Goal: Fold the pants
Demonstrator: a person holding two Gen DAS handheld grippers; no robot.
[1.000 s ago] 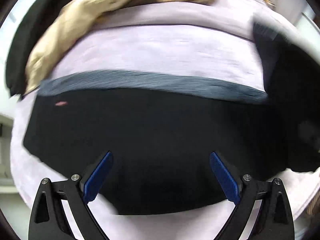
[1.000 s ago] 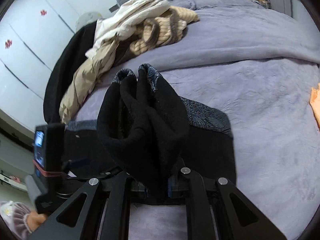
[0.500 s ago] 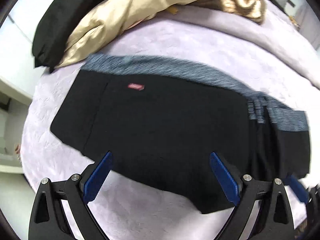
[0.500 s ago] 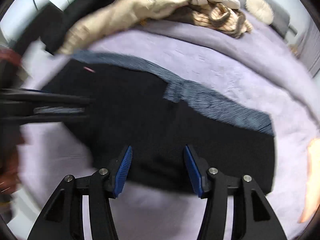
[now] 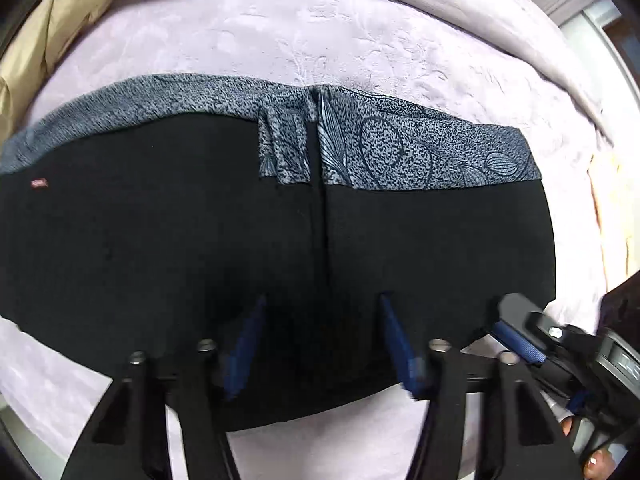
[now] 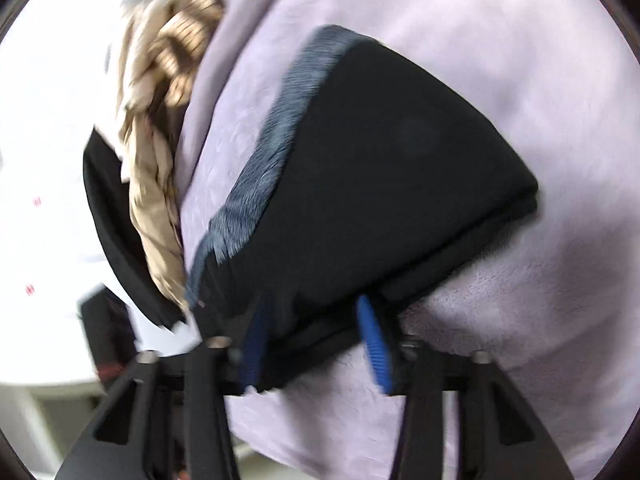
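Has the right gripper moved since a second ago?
Yes. The right gripper then held a bunched part of the black pants up above the lavender bedspread; now it is low at their near edge, fingers straddling it.

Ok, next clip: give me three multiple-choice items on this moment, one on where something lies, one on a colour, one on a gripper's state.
1. Where do the black pants lie?
A. on a wooden floor
B. on the lilac blanket
C. on a hanger

2. What colour is the patterned band along the pants' far edge?
A. blue-grey
B. red
C. yellow

3. How does the left gripper stand?
A. shut on the pants
B. open over the pants
C. out of view

Answers: 1 B, the lilac blanket shows all round the pants. 2 A, the patterned band is speckled blue-grey. 3 B, its blue pads stand apart with black cloth between them.
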